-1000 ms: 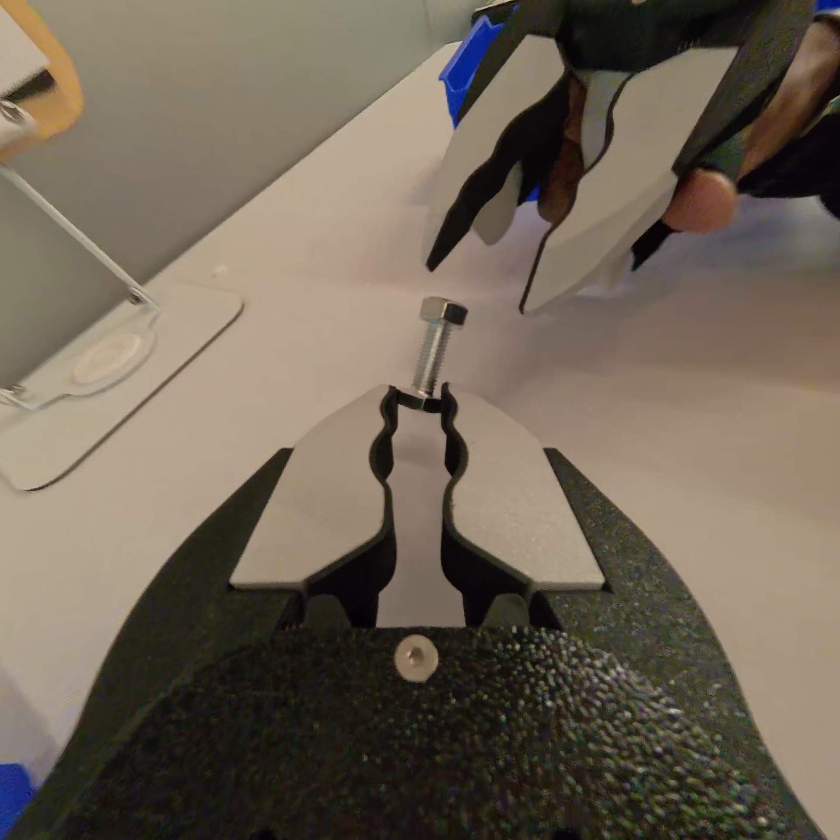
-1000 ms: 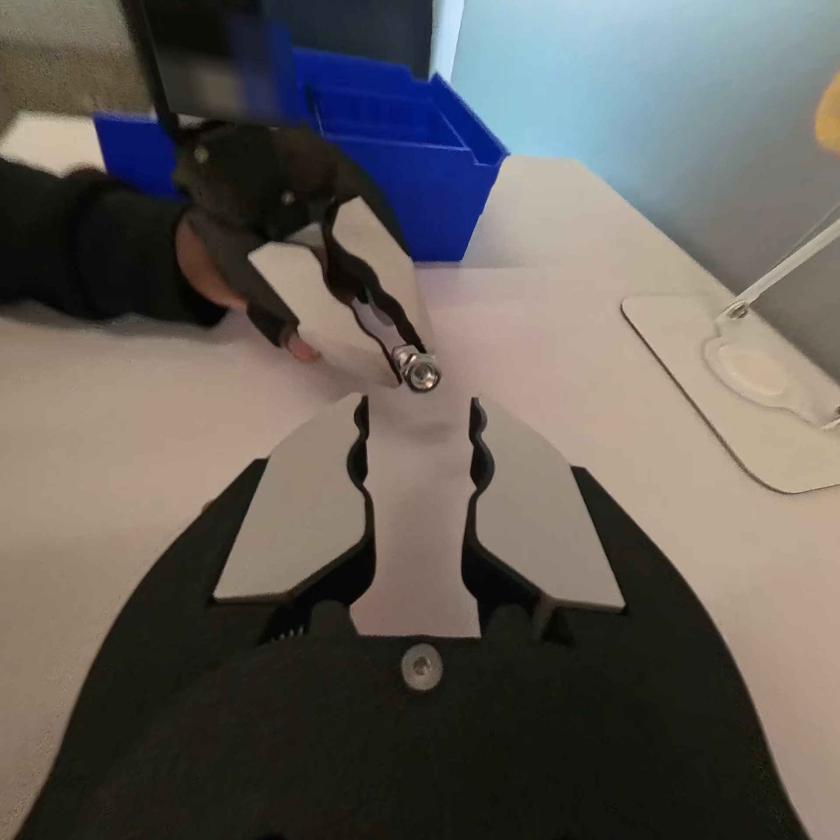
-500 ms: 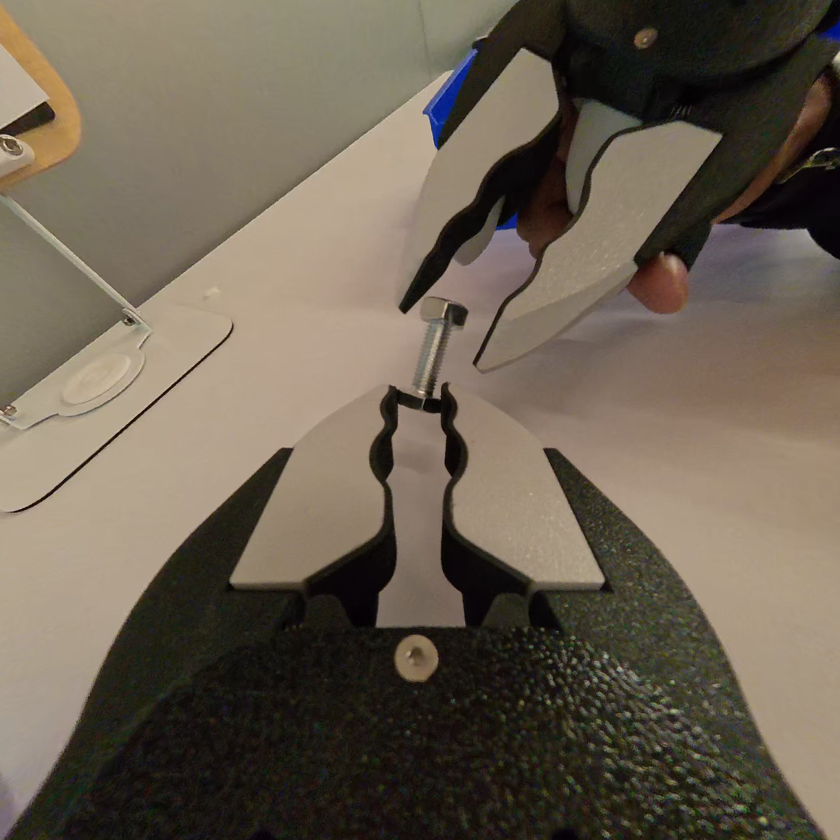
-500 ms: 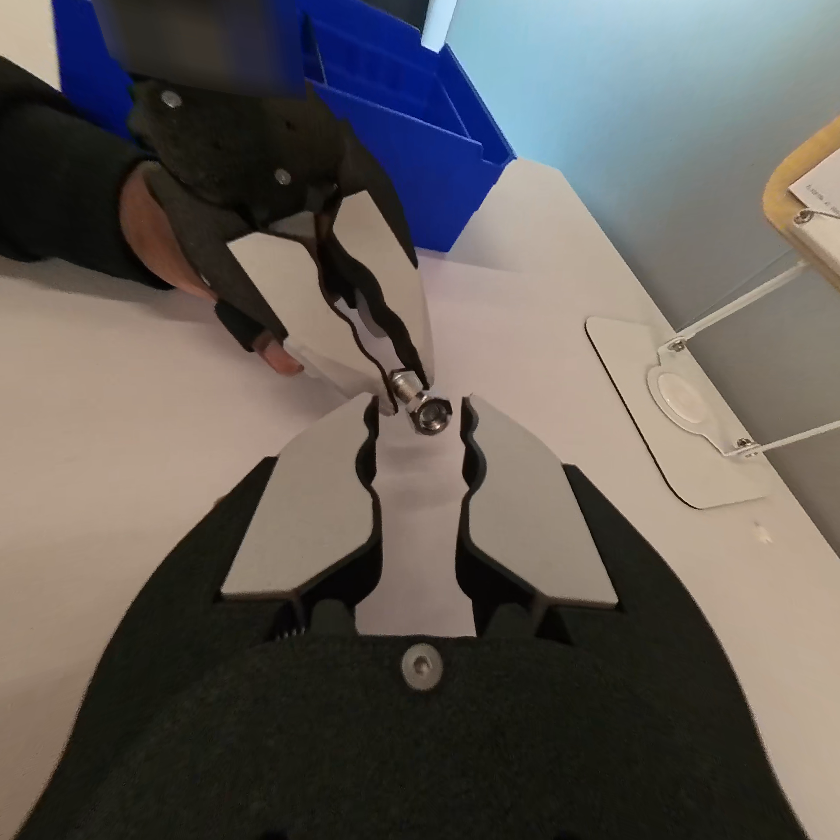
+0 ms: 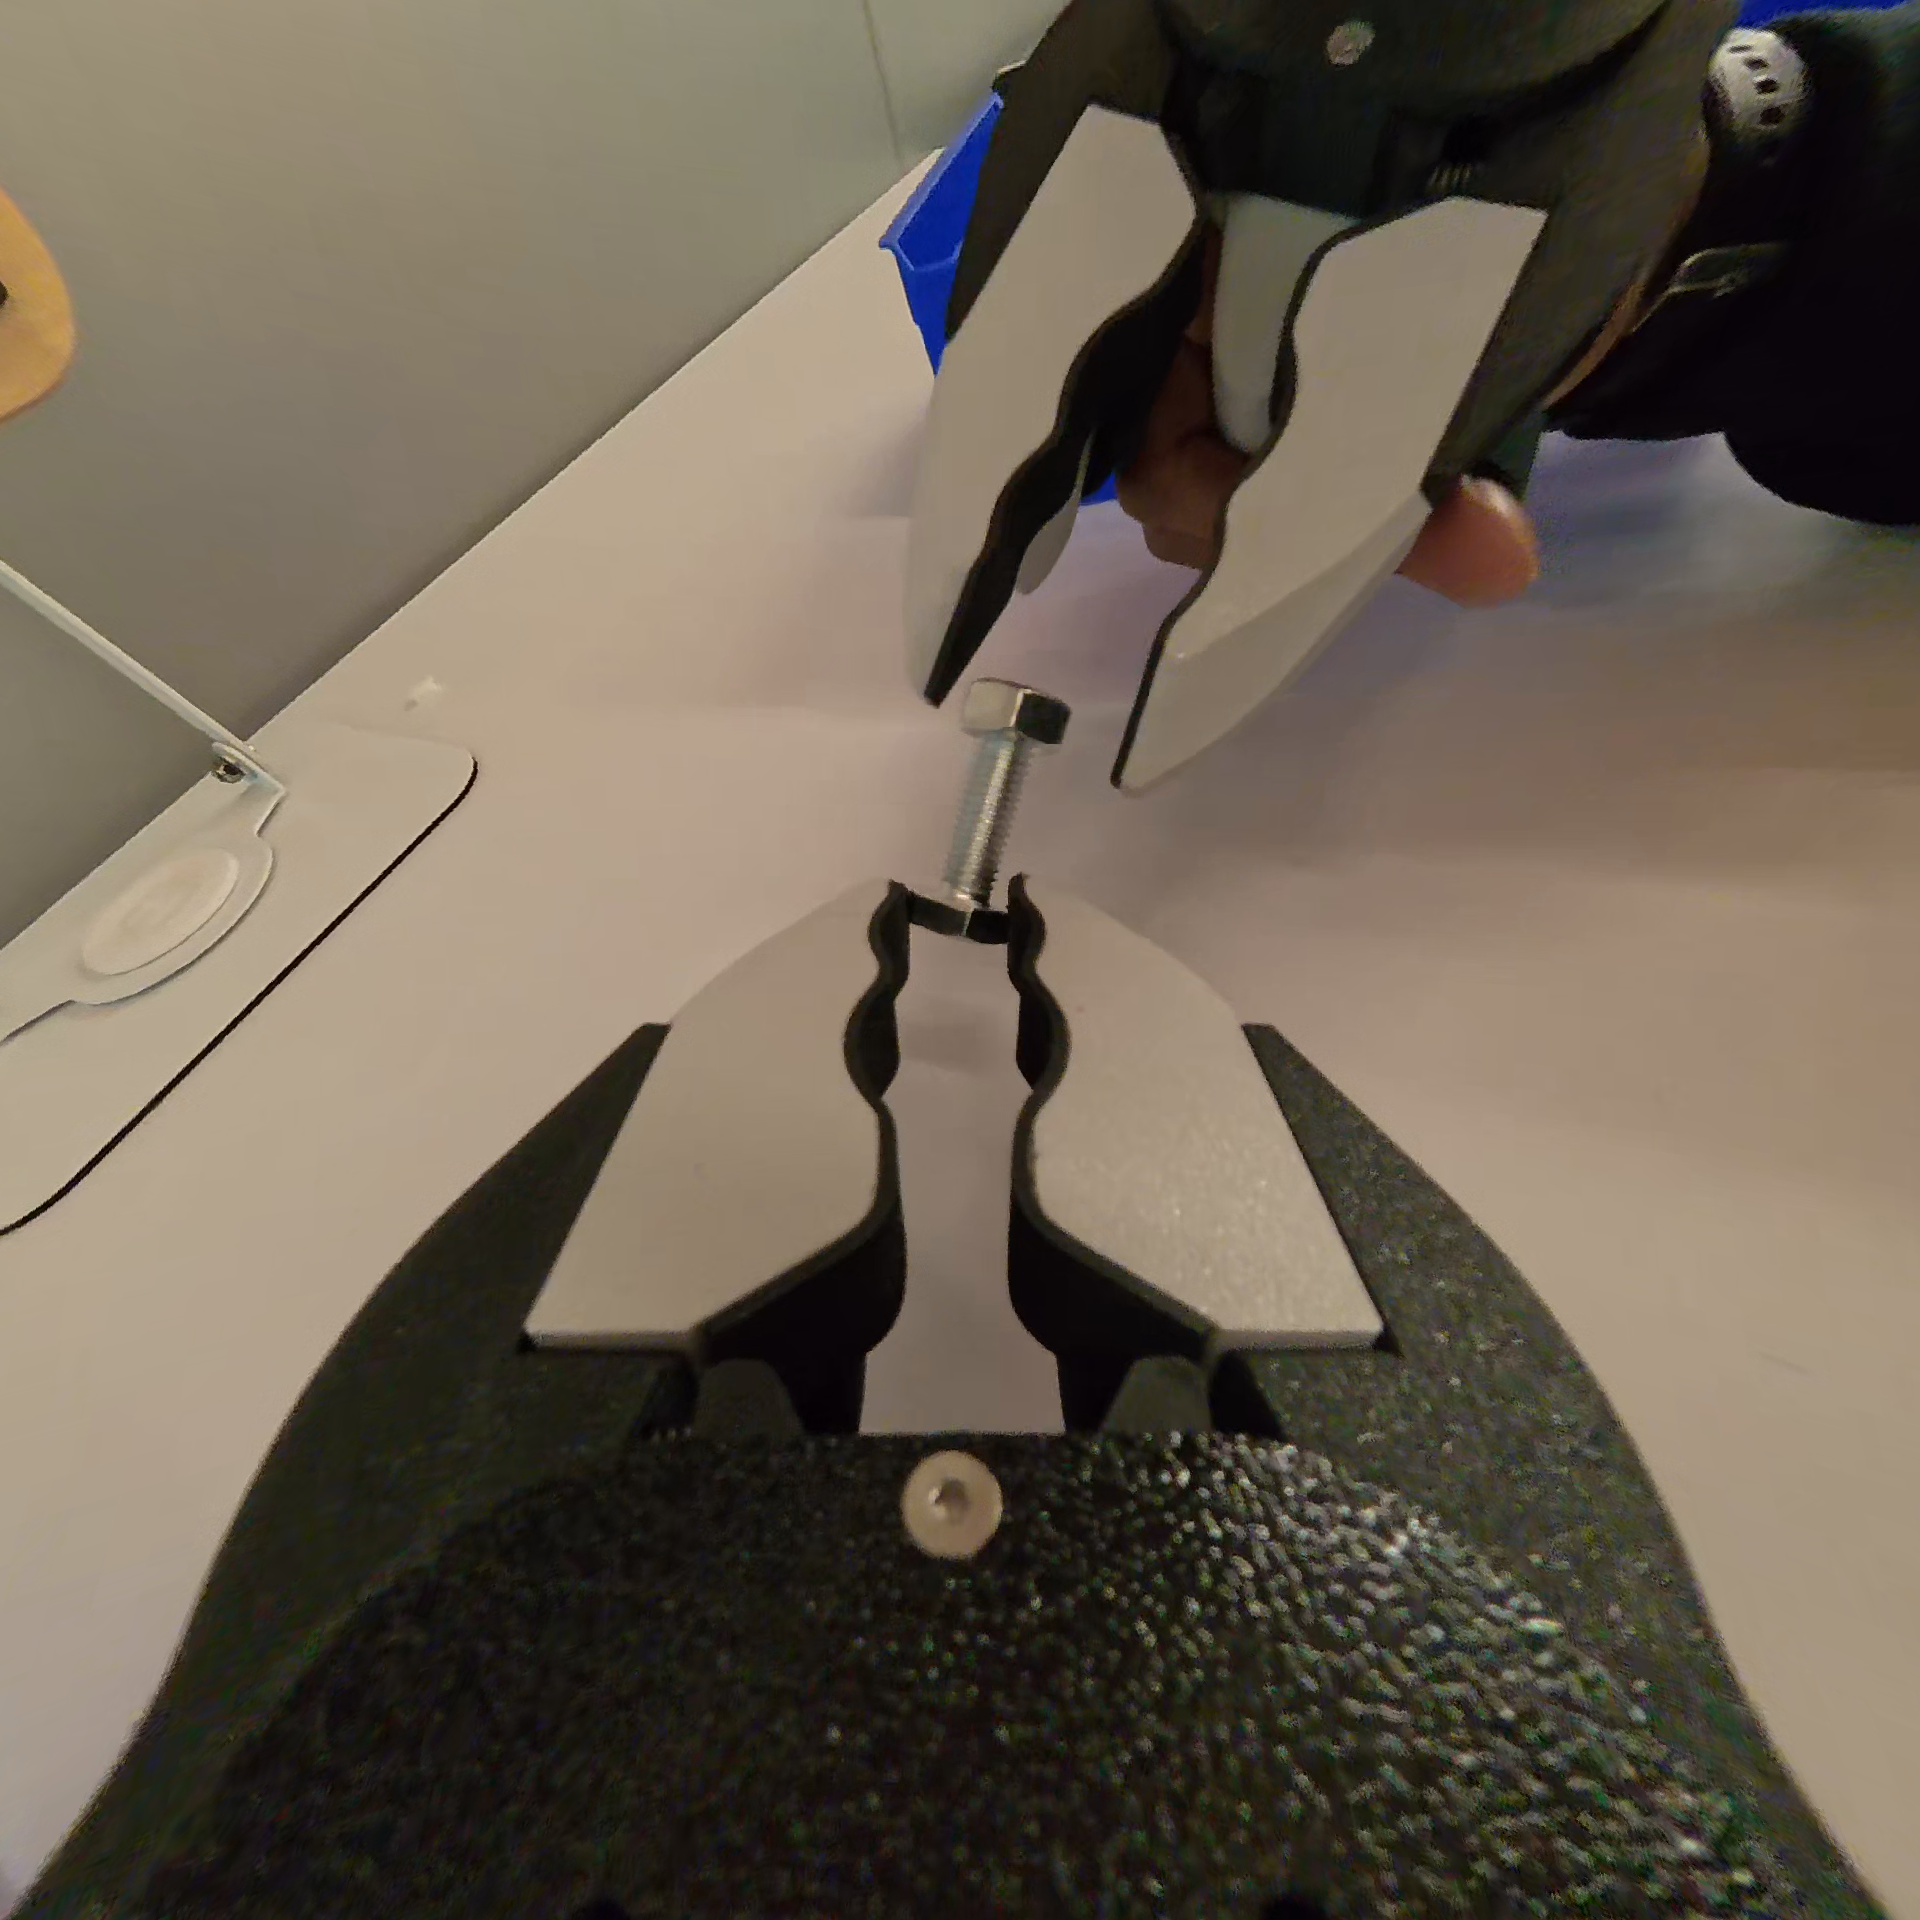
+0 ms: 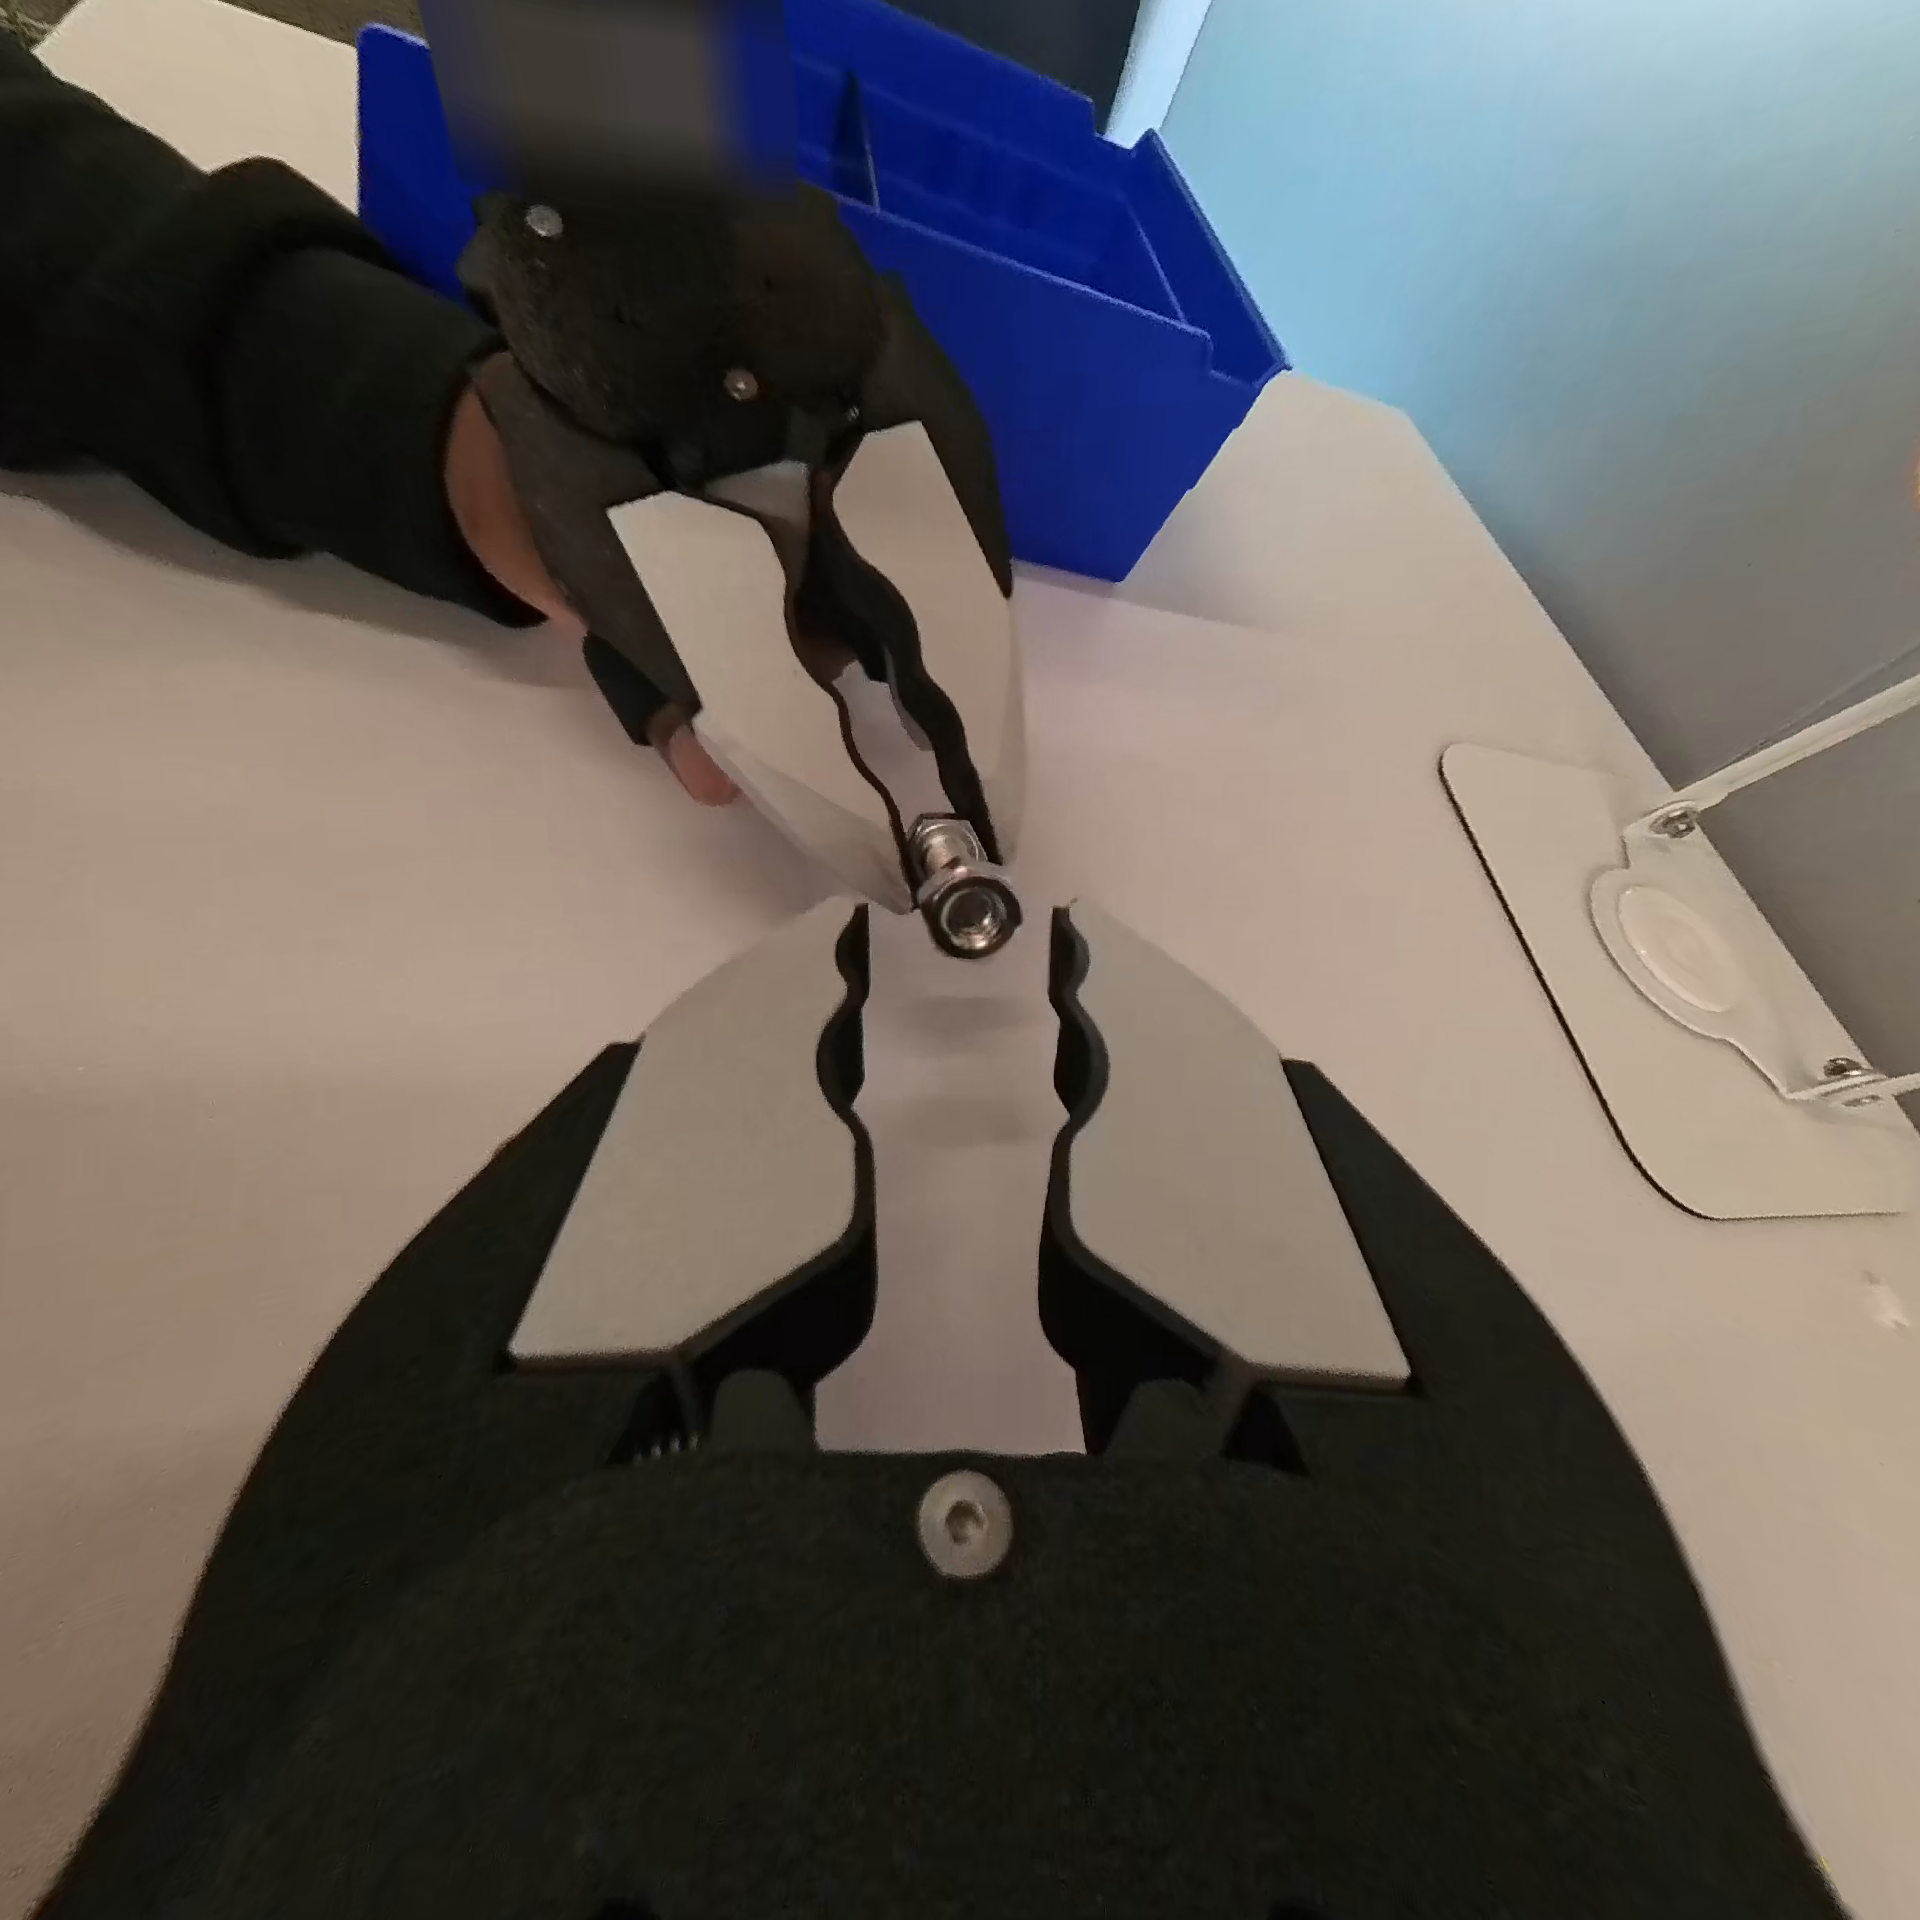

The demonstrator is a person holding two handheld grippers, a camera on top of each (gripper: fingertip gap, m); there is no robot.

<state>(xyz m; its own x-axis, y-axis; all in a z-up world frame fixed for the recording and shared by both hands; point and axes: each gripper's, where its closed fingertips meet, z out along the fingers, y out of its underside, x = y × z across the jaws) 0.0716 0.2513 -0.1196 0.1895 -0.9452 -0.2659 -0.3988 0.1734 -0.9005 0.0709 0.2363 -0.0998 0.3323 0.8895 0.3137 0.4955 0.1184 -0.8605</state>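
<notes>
I see a silver bolt (image 5: 1000, 800) pinched by its nut (image 5: 961, 920) in my left gripper (image 5: 958, 914), above the white tabletop (image 5: 1455, 987). My right gripper (image 6: 956, 920) has closed in from a second ago; its spread fingers (image 5: 1195, 707) now flank the bolt's head without touching it. A blue bin (image 6: 1039, 343) stands behind.

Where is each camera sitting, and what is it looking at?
Left wrist view: sits on the left gripper, looking along its fingers, which pinch the nut on a bolt; beyond, the right gripper and a hand.
Right wrist view: sits on the right gripper, facing the left gripper, a sleeve, blue bin.
Shared: bolt, both grippers, white table.
</notes>
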